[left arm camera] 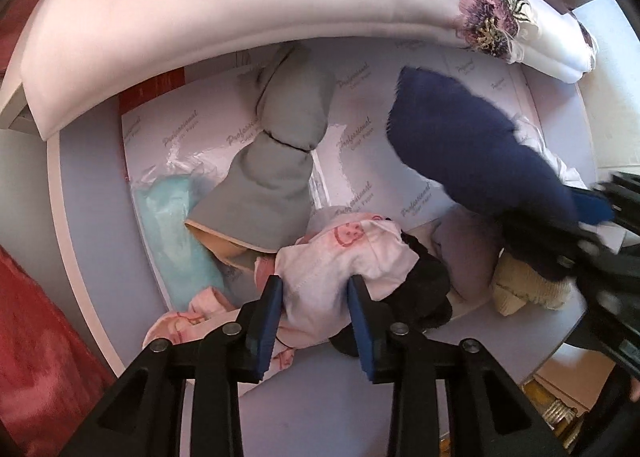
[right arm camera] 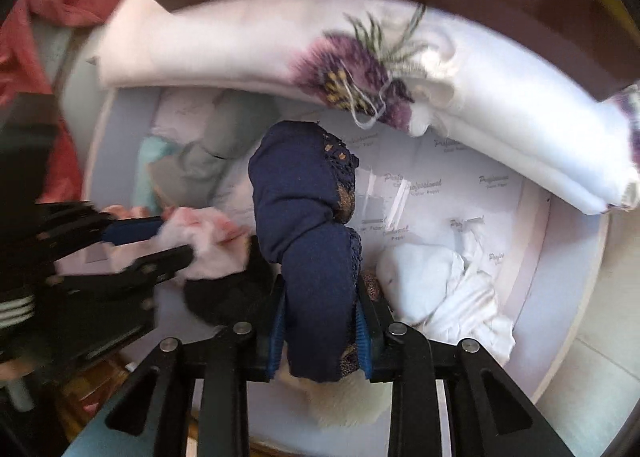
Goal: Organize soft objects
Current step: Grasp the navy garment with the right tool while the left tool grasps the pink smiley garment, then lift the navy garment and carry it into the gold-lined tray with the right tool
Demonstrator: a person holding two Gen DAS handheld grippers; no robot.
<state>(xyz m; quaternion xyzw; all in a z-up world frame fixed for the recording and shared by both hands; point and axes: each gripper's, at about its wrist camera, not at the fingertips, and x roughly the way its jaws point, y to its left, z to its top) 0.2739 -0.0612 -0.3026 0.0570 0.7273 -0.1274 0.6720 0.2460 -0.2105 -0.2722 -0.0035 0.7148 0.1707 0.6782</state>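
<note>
Gripping navy blue cloth roll point(right arm camera: 310, 217), right gripper point(right arm camera: 320, 331) pads closing tight on its lower end; roll showing lace trim with tan patches, rising clear above paper-lined surface point(right arm camera: 436, 193). Left gripper point(left arm camera: 316, 309) fingers pressing both sides of pale pink printed garment point(left arm camera: 344, 261), lying bunched among black cloth point(left arm camera: 424, 293), grey knotted piece point(left arm camera: 280, 177), folded floral white bedding point(left arm camera: 240, 21) behind.
</note>
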